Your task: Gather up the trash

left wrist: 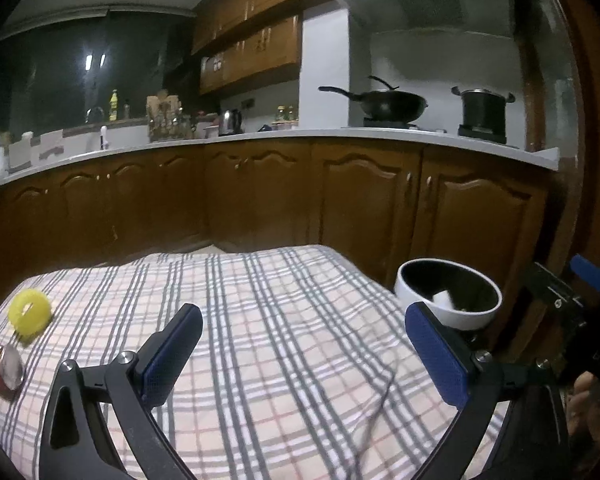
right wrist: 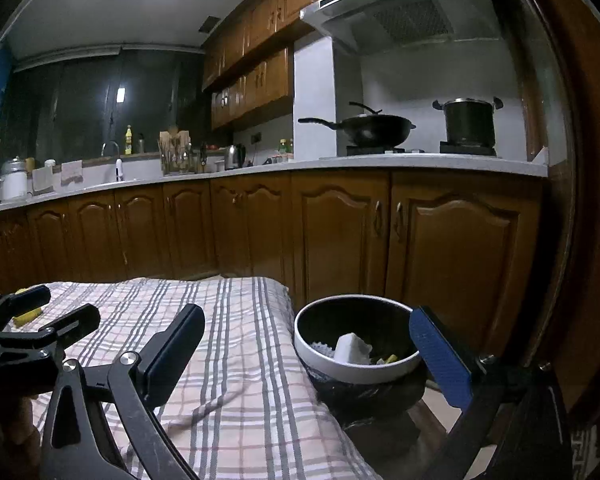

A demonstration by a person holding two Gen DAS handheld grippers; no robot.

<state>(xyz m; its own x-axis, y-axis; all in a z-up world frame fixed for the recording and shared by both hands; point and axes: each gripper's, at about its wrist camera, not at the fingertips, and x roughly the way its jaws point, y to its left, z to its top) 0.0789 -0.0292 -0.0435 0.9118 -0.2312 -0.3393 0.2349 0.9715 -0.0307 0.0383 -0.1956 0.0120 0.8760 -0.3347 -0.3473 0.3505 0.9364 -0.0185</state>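
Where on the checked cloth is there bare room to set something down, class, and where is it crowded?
Free: the wide middle of the checked cloth, from the yellow ring across to the white bin at its right edge. Crowded: the left edge, where the ring and the red-and-silver wrapper lie close together.

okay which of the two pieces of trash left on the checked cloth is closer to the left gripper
The red and silver wrapper, at the cloth's left edge. The yellow ring-shaped piece lies farther back.
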